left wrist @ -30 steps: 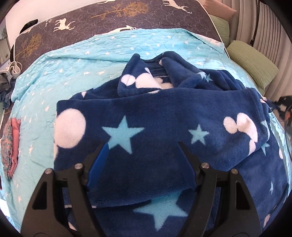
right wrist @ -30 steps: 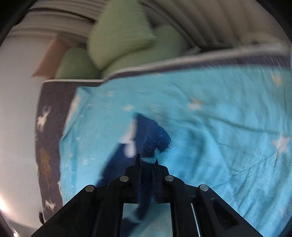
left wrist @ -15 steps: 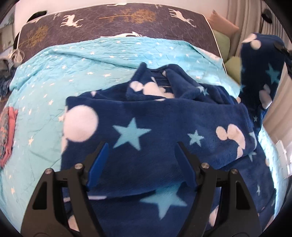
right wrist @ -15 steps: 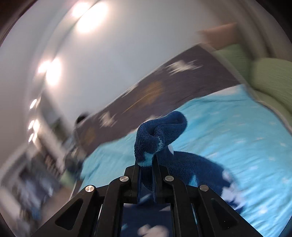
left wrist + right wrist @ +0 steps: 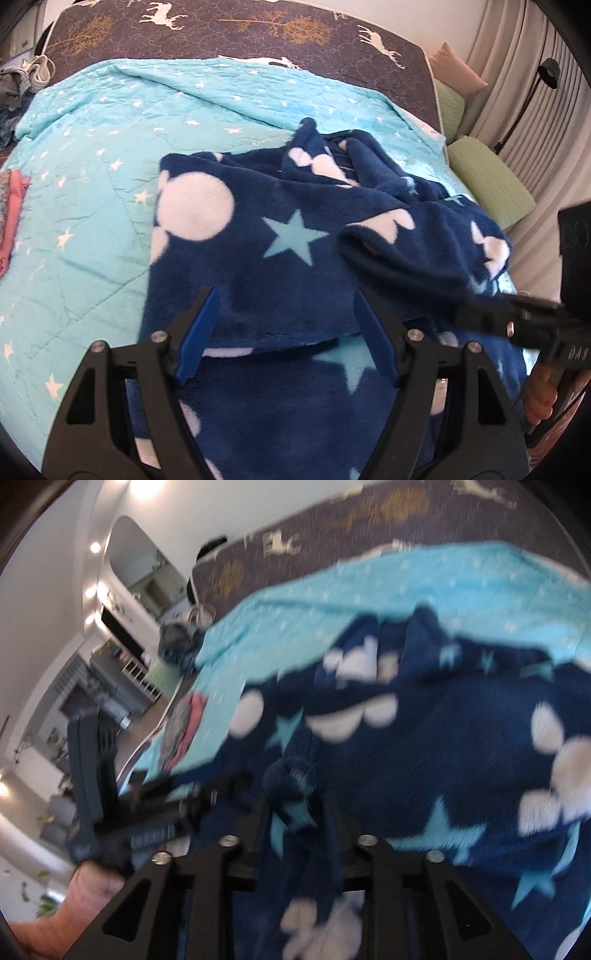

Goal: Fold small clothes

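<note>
A navy fleece garment (image 5: 258,240) with pale stars and white blobs lies on the turquoise star quilt (image 5: 92,147). My left gripper (image 5: 286,328) hovers open over its near folded edge, with nothing pinched between the blue pads (image 5: 199,328). One sleeve (image 5: 417,251) is laid across the body from the right. My right gripper (image 5: 295,812) is at the garment's right side, jaws opening, with the sleeve cuff (image 5: 291,786) bunched loosely between them. Its dark body (image 5: 517,325) shows in the left wrist view. The right wrist view is blurred.
A folded pink garment (image 5: 11,221) lies at the quilt's left edge. Green pillows (image 5: 487,177) and a curtain (image 5: 524,92) stand to the right. A dark deer-print cover (image 5: 258,26) runs along the far side. Loose clothes (image 5: 22,81) lie at the far left.
The right gripper swung the sleeve up from the far right and over onto the garment's body, then its jaws parted. The left gripper shifted slightly and stayed open.
</note>
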A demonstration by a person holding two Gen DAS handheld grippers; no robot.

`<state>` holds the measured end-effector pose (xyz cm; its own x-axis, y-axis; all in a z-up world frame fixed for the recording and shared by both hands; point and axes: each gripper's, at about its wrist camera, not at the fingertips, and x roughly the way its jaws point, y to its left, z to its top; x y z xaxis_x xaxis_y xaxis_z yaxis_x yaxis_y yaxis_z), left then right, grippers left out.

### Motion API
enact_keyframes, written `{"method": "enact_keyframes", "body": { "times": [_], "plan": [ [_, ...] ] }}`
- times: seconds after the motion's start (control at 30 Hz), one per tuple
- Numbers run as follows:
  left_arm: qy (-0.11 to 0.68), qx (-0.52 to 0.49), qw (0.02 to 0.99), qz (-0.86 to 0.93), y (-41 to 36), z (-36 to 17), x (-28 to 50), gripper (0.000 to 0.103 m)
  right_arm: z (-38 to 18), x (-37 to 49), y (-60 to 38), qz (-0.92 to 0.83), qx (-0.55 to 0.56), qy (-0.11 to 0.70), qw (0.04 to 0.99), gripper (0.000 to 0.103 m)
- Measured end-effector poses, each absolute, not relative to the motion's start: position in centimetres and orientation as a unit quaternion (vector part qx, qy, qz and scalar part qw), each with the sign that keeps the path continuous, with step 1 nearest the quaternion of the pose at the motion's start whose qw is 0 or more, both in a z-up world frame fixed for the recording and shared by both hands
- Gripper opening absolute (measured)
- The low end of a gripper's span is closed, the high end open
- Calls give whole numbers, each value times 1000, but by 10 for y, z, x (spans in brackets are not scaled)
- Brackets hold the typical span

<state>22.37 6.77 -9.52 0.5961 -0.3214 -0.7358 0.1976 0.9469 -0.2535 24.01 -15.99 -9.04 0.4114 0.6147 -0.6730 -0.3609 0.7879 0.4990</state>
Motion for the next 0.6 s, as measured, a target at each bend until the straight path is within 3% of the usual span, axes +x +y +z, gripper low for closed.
{"method": "enact_keyframes", "body": {
  "times": [0.37,0.6],
  "plan": [
    [478,-85,844,-228,18,-101,234,81,-80,186,-278,129,166,404,890,39],
    [500,-180,804,-266,26,-101,237,81,-99,176,-329,62,208,417,883,39]
  ]
}}
